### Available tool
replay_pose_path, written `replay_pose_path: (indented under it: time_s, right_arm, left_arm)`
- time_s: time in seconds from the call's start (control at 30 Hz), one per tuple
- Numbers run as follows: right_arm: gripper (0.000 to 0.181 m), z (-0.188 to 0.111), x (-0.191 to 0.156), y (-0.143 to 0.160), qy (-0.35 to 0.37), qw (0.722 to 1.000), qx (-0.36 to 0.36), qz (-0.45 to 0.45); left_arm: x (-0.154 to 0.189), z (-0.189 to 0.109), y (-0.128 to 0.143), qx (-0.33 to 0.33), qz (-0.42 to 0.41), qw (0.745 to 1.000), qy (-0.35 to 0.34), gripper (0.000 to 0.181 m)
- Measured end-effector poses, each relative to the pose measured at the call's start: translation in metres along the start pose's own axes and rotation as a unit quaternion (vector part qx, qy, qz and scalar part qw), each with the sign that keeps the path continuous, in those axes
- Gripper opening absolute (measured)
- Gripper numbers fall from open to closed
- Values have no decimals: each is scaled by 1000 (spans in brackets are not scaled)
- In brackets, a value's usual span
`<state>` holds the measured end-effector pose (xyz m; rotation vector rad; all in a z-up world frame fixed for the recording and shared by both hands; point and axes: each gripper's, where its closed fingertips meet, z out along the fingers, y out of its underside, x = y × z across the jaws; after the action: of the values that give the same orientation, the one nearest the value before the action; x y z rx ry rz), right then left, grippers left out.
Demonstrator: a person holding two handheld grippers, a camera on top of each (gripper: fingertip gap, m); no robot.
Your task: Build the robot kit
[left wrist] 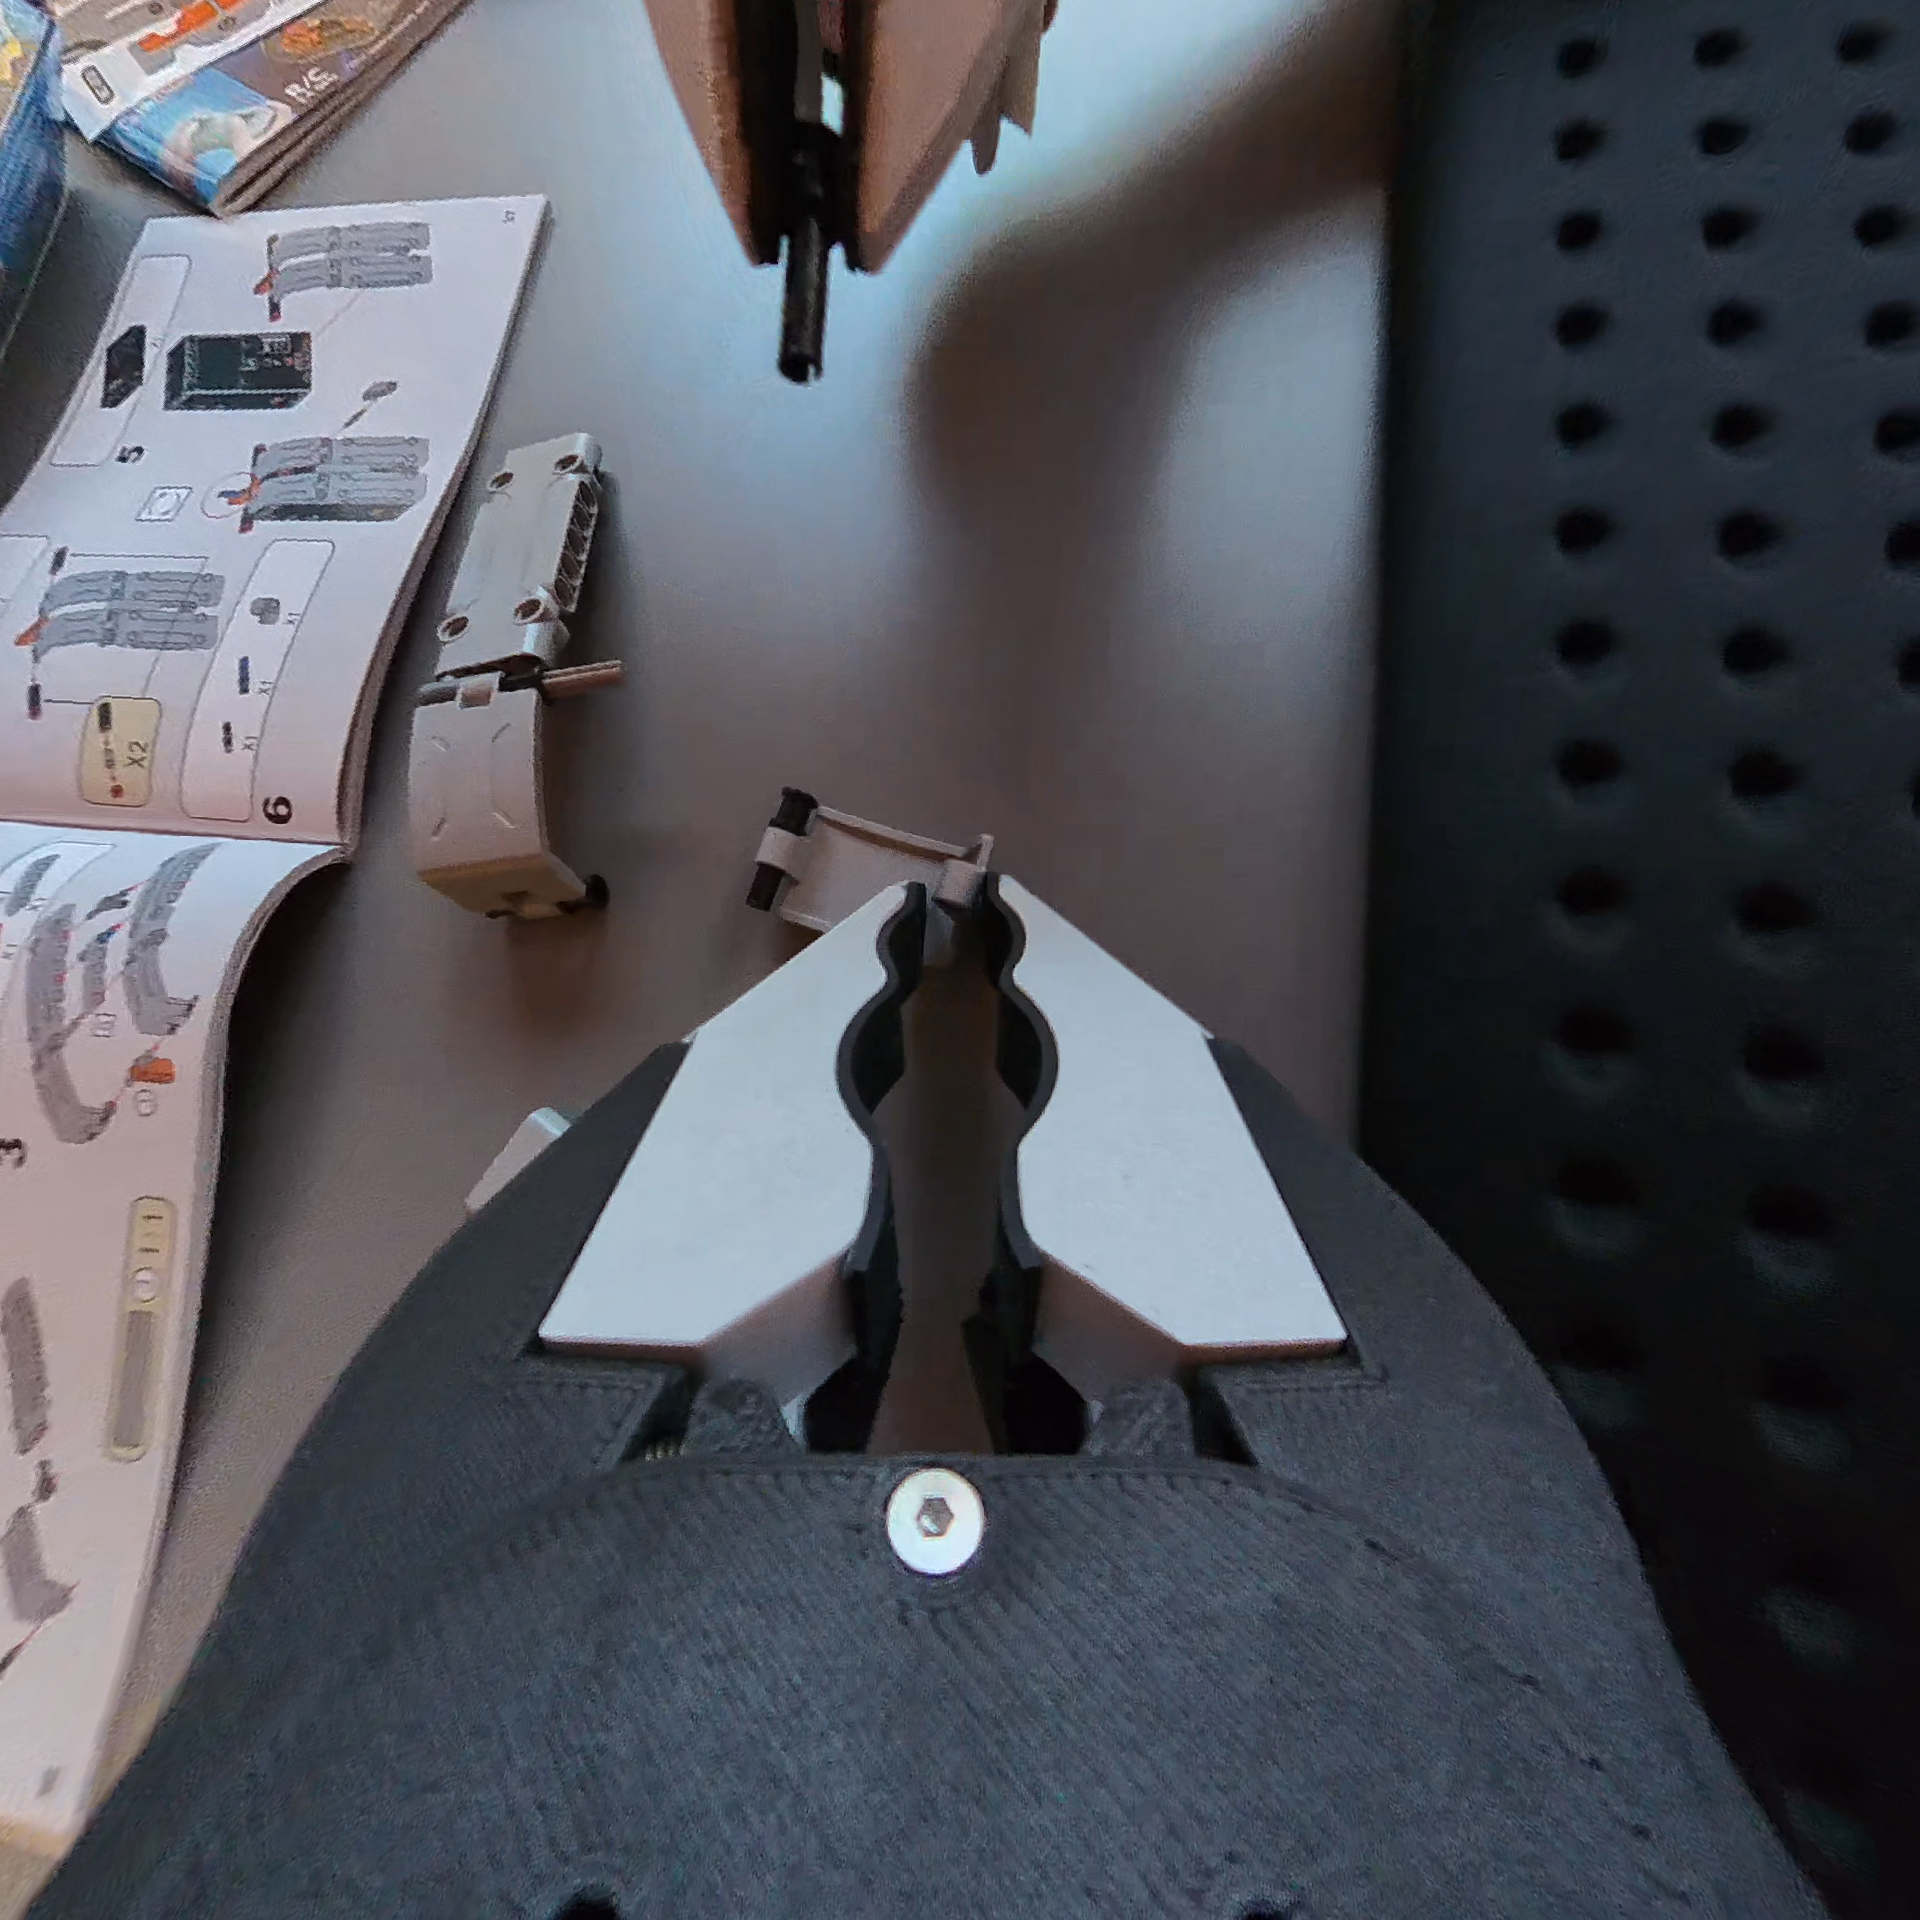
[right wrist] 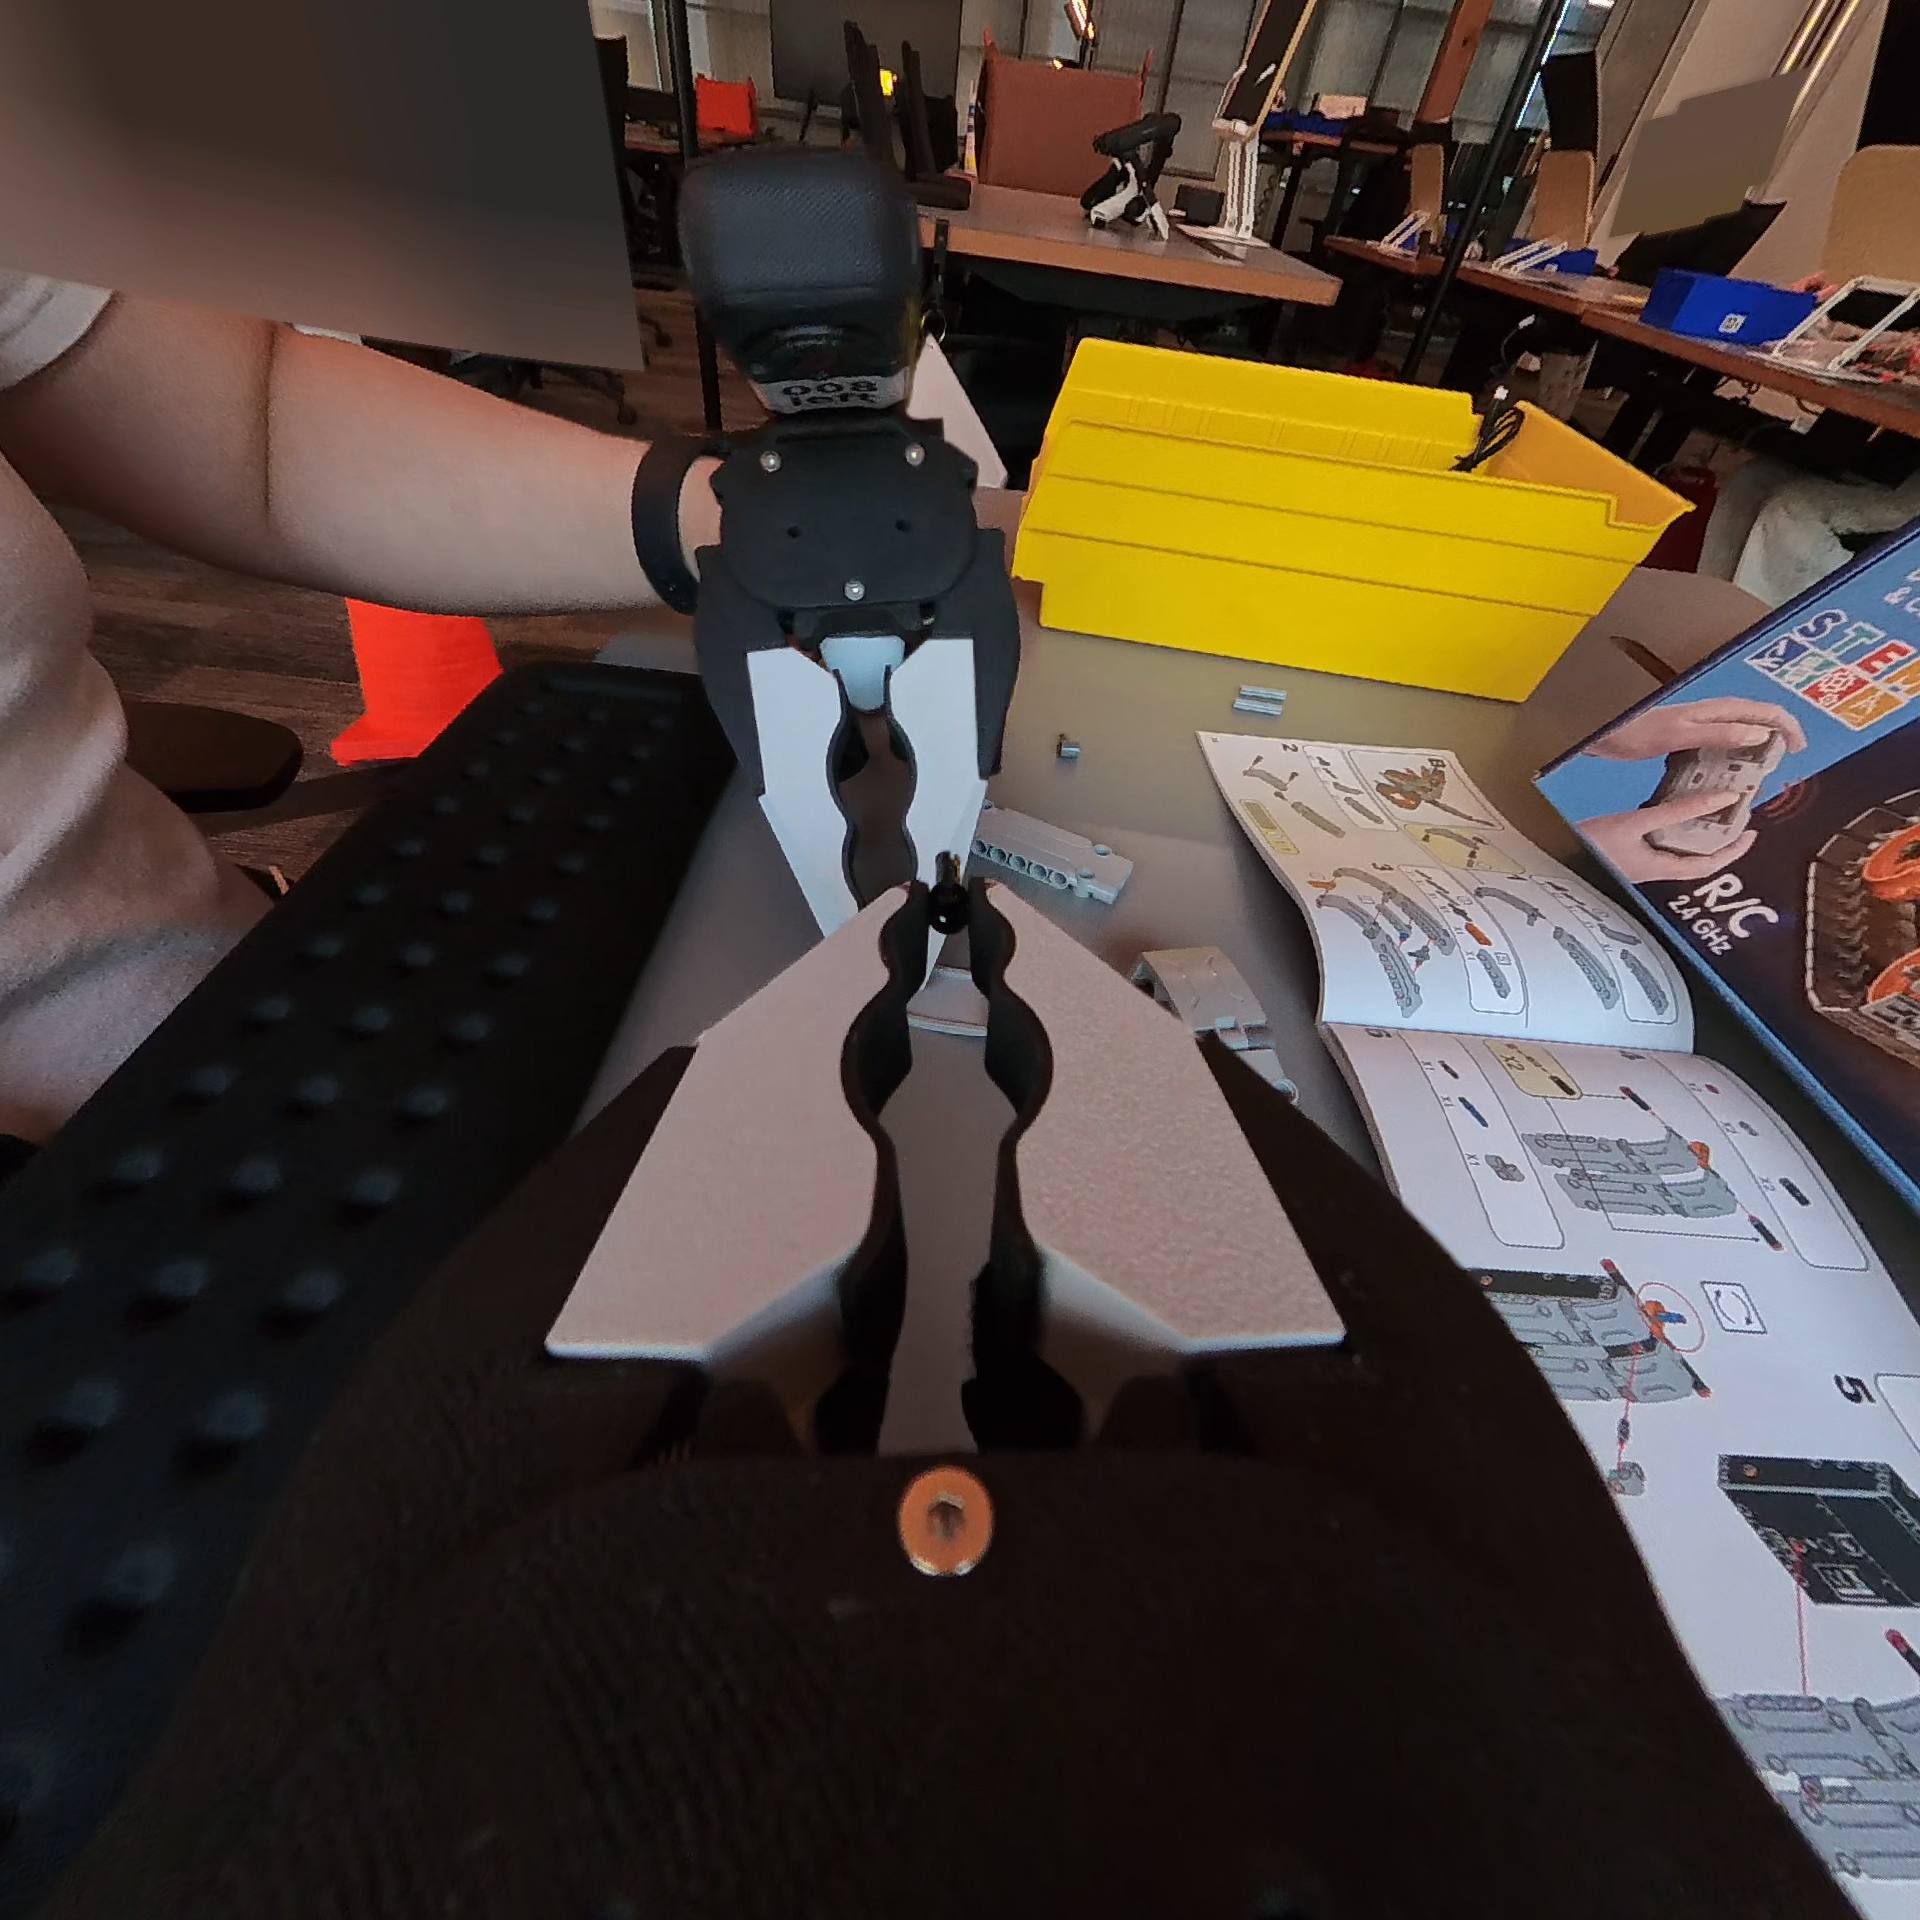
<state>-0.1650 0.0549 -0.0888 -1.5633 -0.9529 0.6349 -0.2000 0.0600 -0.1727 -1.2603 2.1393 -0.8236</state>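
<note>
Currently your left gripper (left wrist: 954,902) is clamped on the corner of a small grey curved panel piece (left wrist: 869,871), which carries a black pin at its far end and sits low over the grey counter (left wrist: 1091,582). Your right gripper (right wrist: 948,896) is pinched tight on a thin black axle (right wrist: 945,883); in the left wrist view that same axle (left wrist: 802,312) pokes out from the right gripper's tips (left wrist: 805,249), above and well apart from the panel piece. In the right wrist view the two grippers point at each other, tips close together, the left gripper (right wrist: 883,914) reaching in from the far side. Just left of the held panel lies a larger grey assembly (left wrist: 509,675) of a holed beam and a curved panel joined by a cross axle. Beside that, an open instruction booklet (left wrist: 208,582) lies on the counter. A black perforated mat (left wrist: 1662,831) runs along the opposite side. Farther out in the right wrist view stand a yellow bin (right wrist: 1330,540) and a blue printed box (right wrist: 1766,831), with two tiny loose grey parts (right wrist: 1259,700) between the bin and the booklet.
</note>
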Motion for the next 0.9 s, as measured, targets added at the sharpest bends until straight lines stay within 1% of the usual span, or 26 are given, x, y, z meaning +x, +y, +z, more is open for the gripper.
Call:
replay_pose_path:
  time_s: [0.1, 0.17, 0.23, 0.3, 0.37, 0.43, 0.5, 0.57, 0.63, 0.67, 0.73, 0.8, 0.9]
  right_arm:
    - [6, 2, -2, 5, -7, 1000, -13, 2]
    - [6, 4, -4, 11, -12, 1000, -27, -1]
    - [6, 6, -8, 14, -22, 999, -37, -4]
    - [6, 6, -9, 14, -19, 999, -40, -19]
    - [6, 4, -1, 11, 12, 998, -41, -38]
    - [6, 4, 4, 13, 20, 998, -54, -9]
    - [6, 13, 2, 14, 15, 997, -57, 51]
    - [6, 28, -5, 8, 1, 993, -40, 109]
    - [6, 39, -7, -6, 4, 991, -8, 130]
    - [6, 40, -4, -12, 19, 991, 6, 130]
    - [6, 38, -3, -23, 28, 992, 32, 119]
    - [6, 33, -1, -28, 38, 992, 49, 109]
    - [6, 28, 4, -30, 56, 990, 61, 111]
  left_arm:
    - [-2, 1, -2, 30, -36, 999, 6, 9]
    - [-8, -2, -7, 48, -54, 997, -11, 5]
    - [-9, -10, -19, 83, -69, 994, -20, 5]
    - [-5, -20, -32, 109, -85, 990, -14, 5]
    - [-1, -36, -49, 138, -95, 986, -11, 5]
    - [-3, -55, -67, 170, -106, 979, -23, 5]
    - [-2, -68, -83, 195, -112, 974, -22, 4]
    - [-3, -72, -96, 200, -121, 972, -20, 5]
    - [1, -70, -110, 204, -127, 971, 6, 5]
    - [3, -71, -119, 211, -132, 968, 22, 5]
    - [8, -71, -129, 203, -140, 968, 56, 5]
    - [5, -64, -127, 167, -133, 976, 50, 5]
    - [7, -54, -129, 144, -96, 984, 39, 7]
